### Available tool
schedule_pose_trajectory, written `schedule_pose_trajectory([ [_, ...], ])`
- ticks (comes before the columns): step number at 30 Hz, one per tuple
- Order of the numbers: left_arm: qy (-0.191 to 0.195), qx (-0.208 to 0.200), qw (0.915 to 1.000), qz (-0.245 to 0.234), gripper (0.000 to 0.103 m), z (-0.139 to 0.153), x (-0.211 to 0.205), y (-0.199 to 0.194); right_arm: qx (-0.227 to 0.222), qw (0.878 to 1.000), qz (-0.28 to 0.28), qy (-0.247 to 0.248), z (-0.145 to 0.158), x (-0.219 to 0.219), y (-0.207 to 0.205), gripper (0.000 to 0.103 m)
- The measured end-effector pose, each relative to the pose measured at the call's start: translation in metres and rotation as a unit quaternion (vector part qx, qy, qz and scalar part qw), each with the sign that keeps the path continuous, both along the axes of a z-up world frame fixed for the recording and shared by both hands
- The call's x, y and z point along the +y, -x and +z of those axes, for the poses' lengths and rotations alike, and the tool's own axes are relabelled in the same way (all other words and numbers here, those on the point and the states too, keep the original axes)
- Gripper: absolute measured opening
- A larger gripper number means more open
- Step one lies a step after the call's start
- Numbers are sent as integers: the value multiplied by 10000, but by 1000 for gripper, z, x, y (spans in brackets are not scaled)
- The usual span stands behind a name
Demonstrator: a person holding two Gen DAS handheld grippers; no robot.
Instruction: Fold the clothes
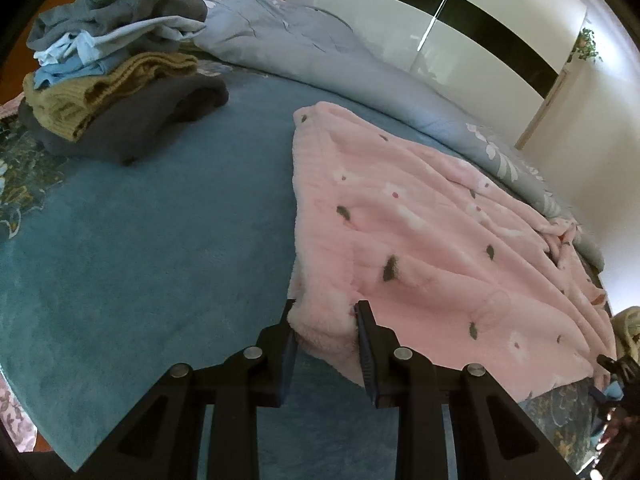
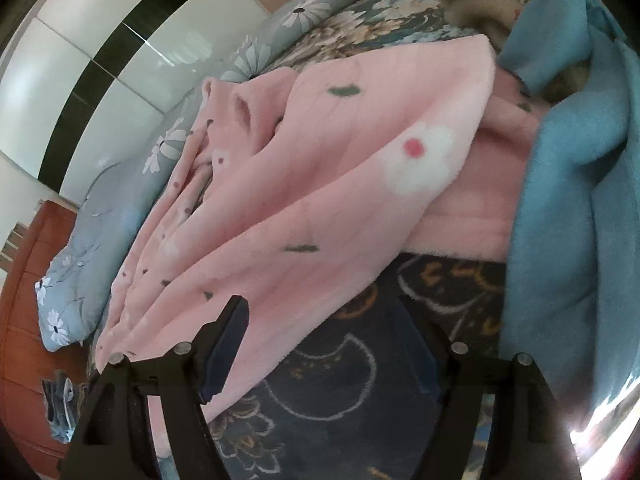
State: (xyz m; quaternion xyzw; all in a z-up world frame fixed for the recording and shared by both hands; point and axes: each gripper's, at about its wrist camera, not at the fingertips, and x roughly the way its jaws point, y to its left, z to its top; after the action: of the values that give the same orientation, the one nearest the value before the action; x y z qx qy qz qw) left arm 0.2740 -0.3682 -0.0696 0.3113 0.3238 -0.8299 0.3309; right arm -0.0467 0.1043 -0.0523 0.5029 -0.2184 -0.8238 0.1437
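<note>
No text, label, brand, number or sign can be read in either view; the fabrics carry only flower and leaf patterns, no lettering.

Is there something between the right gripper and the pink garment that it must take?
Nothing visible. The right gripper is open, and the edge of the pink garment lies just before its fingers, over the dark patterned bed cover. The left gripper already holds another corner.

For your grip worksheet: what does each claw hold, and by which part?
Left claw grips the pink fleece garment by its near corner edge. Right claw holds nothing.
</note>
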Motion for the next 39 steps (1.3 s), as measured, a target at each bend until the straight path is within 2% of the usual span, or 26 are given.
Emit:
schedule_pose_trajectory([
  [5, -28, 101, 9999, -1, 27, 1, -3, -3, -22, 10000, -1, -31, 1, -9, -2, 76],
  [12, 91, 334, 9991, 256, 23, 16, -16, -20, -44, 9999, 52, 107, 0, -19, 0, 76],
  [20, 193, 476, 9954, 803, 20, 30, -56, -58, 5, 9985, 325, 451, 0, -23, -15, 76],
  [24, -28, 462, 9940, 993, 20, 22, -76, -71, 112, 9984, 390, 400, 2, -15, -26, 76],
  [26, -125, 344, 9941, 1021, 20, 15, -79, -69, 148, 9992, 377, 48, 3, -16, -29, 76],
  [29, -200, 84, 9947, 1007, 20, 5, -77, -61, 607, 9948, 579, -571, 19, -24, -42, 76],
  [32, -107, -206, 9950, 969, 20, 1, -71, -51, 1163, 9830, 819, -1161, 36, -43, -56, 76],
  [39, -80, -497, 9939, 982, 23, 6, -65, -39, 1778, 9562, 1057, -2070, 56, -51, -83, 76],
])
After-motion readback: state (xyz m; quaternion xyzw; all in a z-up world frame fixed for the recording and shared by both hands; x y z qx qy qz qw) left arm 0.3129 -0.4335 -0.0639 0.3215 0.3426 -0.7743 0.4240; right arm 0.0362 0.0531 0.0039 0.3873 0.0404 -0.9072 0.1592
